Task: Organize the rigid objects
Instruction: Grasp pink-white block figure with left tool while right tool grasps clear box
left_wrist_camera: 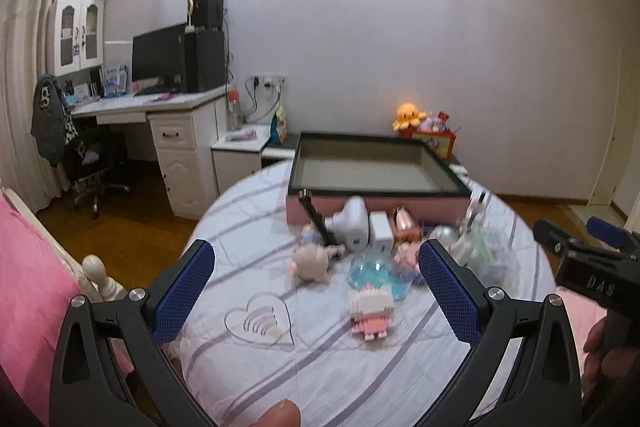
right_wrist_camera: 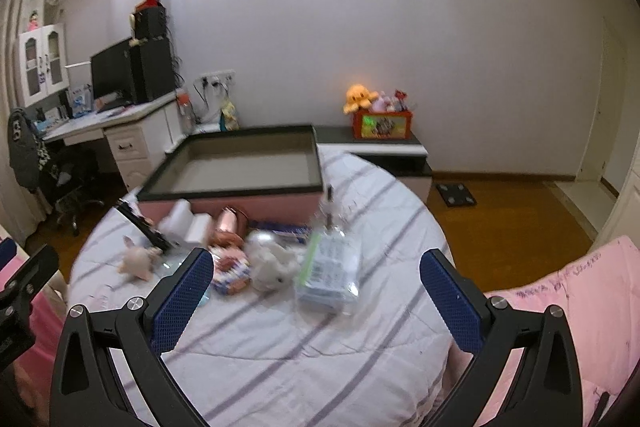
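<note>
Both spread wide and holding nothing: left hand-held gripper (left_wrist_camera: 316, 285), right hand-held gripper (right_wrist_camera: 316, 285), hovering above the near edge of the bed (right_wrist_camera: 280, 355). Huddled toward the far edge, right against the front wall of the pink box (left_wrist_camera: 376, 205) with its dark rim and bare inside: a block-built figure (left_wrist_camera: 370, 313) nearest, a clear blue dome (left_wrist_camera: 374, 273) just behind it, a round pale doll (left_wrist_camera: 310, 263) to the left, a white gadget (left_wrist_camera: 352, 225) and white cube (left_wrist_camera: 380, 227) touching the box wall, a clear plastic case (right_wrist_camera: 330, 271) and a pale plush rabbit (right_wrist_camera: 272, 265) on the right side of the pile.

Likely risks:
- Crowding. Toys touching or overlapping, so a wide reach could clip a neighbour and shove it off the rounded bed edge.
- Soft bedding. Could give under a downward press, tipping the block-built figure or rolling the blue dome.
- Slick plastic. Clear case may slide out of a shallow pinch.
- Both views blurred; exact contact between pieces hard to judge, so a misjudged closure is possible.
- Two grippers near one cluster: collision possible if both go in together.
</note>
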{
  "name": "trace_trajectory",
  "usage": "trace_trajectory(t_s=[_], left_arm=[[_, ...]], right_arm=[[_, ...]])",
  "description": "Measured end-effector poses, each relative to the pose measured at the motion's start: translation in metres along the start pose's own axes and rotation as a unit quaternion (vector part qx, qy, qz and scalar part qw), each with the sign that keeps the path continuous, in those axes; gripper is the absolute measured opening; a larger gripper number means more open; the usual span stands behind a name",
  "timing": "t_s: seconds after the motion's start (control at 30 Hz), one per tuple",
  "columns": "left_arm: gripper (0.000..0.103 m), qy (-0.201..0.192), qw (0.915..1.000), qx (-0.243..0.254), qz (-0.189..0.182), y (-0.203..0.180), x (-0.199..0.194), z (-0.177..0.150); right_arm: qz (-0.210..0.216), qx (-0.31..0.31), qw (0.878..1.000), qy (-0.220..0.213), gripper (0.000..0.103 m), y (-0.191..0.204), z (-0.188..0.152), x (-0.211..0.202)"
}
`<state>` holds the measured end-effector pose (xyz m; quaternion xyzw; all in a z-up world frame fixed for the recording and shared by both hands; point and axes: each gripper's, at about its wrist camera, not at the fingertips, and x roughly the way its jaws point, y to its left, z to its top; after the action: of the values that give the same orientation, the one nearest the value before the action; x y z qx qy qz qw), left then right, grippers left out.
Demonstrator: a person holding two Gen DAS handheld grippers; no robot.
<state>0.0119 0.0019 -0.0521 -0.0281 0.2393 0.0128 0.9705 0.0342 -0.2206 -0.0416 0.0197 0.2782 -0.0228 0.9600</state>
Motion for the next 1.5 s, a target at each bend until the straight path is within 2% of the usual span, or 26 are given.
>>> trace_trajectory(t_s=[0.6,0.93,1.03,1.1,1.13,1.2,1.23,1.27,1.5], left_arm=[[0.103,0.105,0.9943,0.009,-0.013,-0.022,0.074,-0.051],[0.101,0.165,0.9861,0.006,-0.014,-0.03,0.113,-0.057],[0.095,0.177,0.9837,-0.007,-0.03,-0.027,0.119,-0.056],[0.084,0.186,0.982,-0.003,-0.034,-0.029,0.121,-0.058],[0.082,0.183,0.9825,0.001,-0.036,-0.03,0.12,-0.058],[0.061,0.178,0.9824,0.004,-0.055,-0.031,0.117,-0.058],[0.057,0.177,0.9823,0.008,-0.06,-0.031,0.116,-0.059],[0.046,0.177,0.9821,0.013,-0.063,-0.031,0.115,-0.059],[0.045,0.158,0.9828,-0.002,-0.096,-0.015,0.103,-0.056]], right_arm=[[-0.015,-0.004,0.996,0.084,0.103,-0.018,-0.034,0.074],[-0.005,-0.007,0.993,0.115,0.103,-0.016,-0.031,0.116],[-0.004,-0.009,0.992,0.128,0.09,-0.017,-0.031,0.127],[-0.002,-0.013,0.99,0.14,0.063,-0.016,-0.033,0.135],[-0.002,-0.014,0.99,0.143,0.063,-0.016,-0.034,0.136],[0.005,-0.016,0.99,0.14,0.063,-0.016,-0.033,0.134],[0.01,-0.017,0.99,0.139,0.063,-0.015,-0.033,0.133],[0.013,-0.017,0.99,0.139,0.063,-0.015,-0.033,0.132],[0.043,-0.005,0.99,0.131,0.062,-0.021,-0.036,0.116]])
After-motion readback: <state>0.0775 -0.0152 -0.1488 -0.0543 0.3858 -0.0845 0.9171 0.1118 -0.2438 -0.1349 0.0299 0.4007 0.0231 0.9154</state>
